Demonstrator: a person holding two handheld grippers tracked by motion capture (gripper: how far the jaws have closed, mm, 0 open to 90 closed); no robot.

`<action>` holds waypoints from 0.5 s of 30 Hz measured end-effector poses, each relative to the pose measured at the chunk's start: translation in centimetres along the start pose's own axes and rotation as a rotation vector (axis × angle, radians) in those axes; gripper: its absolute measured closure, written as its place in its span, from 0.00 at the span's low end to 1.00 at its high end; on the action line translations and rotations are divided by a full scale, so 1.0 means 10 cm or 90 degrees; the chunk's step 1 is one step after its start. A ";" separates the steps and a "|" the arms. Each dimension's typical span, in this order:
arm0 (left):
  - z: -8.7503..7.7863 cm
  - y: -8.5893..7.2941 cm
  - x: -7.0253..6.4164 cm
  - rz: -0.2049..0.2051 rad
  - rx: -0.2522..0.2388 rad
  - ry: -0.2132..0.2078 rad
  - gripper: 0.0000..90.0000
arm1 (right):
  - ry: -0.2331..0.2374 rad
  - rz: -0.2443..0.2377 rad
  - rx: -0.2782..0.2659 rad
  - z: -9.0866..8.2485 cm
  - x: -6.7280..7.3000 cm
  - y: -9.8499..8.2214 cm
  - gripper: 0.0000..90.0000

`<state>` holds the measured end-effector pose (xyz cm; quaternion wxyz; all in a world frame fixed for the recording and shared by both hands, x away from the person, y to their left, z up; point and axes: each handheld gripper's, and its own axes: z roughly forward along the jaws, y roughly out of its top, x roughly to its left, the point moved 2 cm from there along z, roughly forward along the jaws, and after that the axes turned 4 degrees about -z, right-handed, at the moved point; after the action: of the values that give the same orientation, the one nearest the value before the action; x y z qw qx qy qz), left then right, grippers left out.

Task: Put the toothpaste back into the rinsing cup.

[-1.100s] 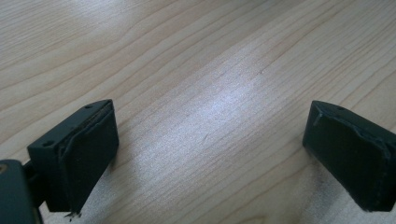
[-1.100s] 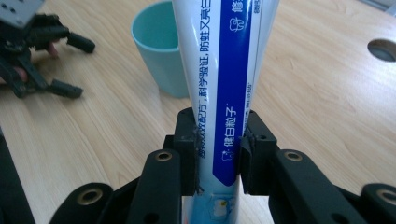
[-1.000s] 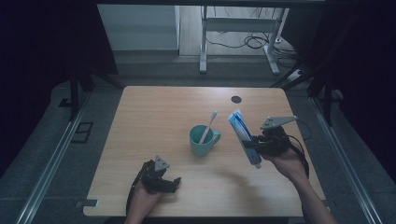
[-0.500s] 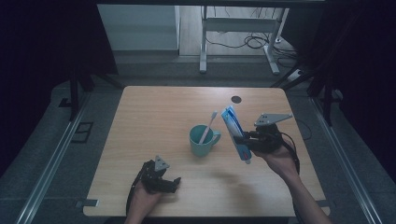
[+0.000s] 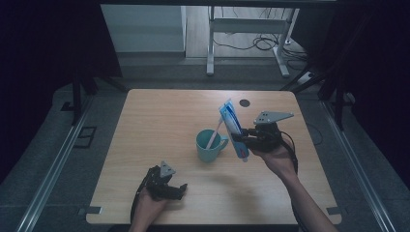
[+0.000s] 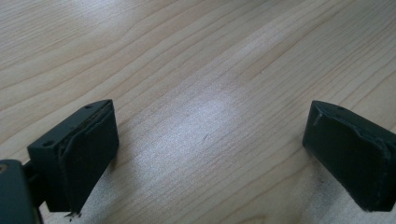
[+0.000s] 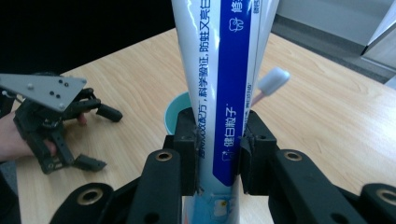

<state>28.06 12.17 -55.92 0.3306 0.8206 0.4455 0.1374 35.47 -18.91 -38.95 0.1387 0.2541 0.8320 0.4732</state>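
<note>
A blue-and-white toothpaste tube (image 5: 233, 129) is held clamped between the jaws of the right gripper (image 5: 246, 139), gripped near its lower end, cap end down and the flat crimped end up, tilted away from the hand. In the right gripper view the pads are seen pressing both flat faces of the tube (image 7: 223, 88). The tube is carried above the table (image 5: 159, 116), just beside the teal cup (image 5: 209, 146), on the cup's right in the high view.

The left gripper (image 5: 167, 186) is rested near the front edge of the table, well apart from the cup; its jaws stand apart with bare wood between them (image 6: 205, 135).

Step in hand, as judged: the tube is being brought to the cup, likely to be stood in it. To be done well:
- the lower end should be centred over the cup's mouth before lowering
- the toothbrush (image 5: 215, 133) leaning in the cup should be cleared, passed on its free side
- the tube should be brought nearer upright so it slides in rather than catching the rim
- the grip should be let go only once the tube is borne by the cup

Count:
- tubes: one
- cups: one
- toothbrushes: one, white-headed (image 7: 273, 80)
- grippers: two
- dark round mark (image 5: 244, 102) on the far part of the table: one
</note>
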 end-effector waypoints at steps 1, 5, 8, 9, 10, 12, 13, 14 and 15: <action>0.00 0.00 0.00 0.000 0.000 0.000 0.04 | 0.000 -0.001 -0.003 0.02 0.00 0.02 0.80; 0.00 0.00 0.00 0.000 0.000 0.000 0.04 | -0.002 0.000 -0.012 0.07 0.00 0.06 0.80; 0.00 0.00 0.00 0.000 0.000 0.000 0.04 | -0.003 0.004 -0.020 0.11 0.00 0.09 0.80; 0.00 0.00 0.00 0.000 0.000 0.000 0.04 | -0.002 0.005 -0.022 0.12 0.00 0.09 0.80; 0.00 0.00 0.00 0.000 0.000 0.000 0.04 | -0.001 0.008 -0.026 0.13 0.00 0.10 0.80; 0.00 0.00 0.00 0.000 0.000 0.000 0.04 | 0.003 0.011 -0.029 0.16 0.00 0.12 0.80; 0.00 0.00 0.00 0.000 0.000 0.000 0.04 | 0.002 0.011 -0.031 0.18 0.00 0.13 0.80; 0.00 0.00 0.00 0.000 0.000 0.000 0.04 | 0.002 0.010 -0.032 0.19 0.01 0.13 0.80; 0.00 0.00 0.00 0.000 0.000 0.000 0.04 | 0.003 0.009 -0.033 0.20 0.01 0.15 0.80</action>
<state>28.06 12.17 -55.92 0.3305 0.8206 0.4455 0.1374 36.79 -16.79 -38.74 0.1400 0.2551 0.8179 0.4963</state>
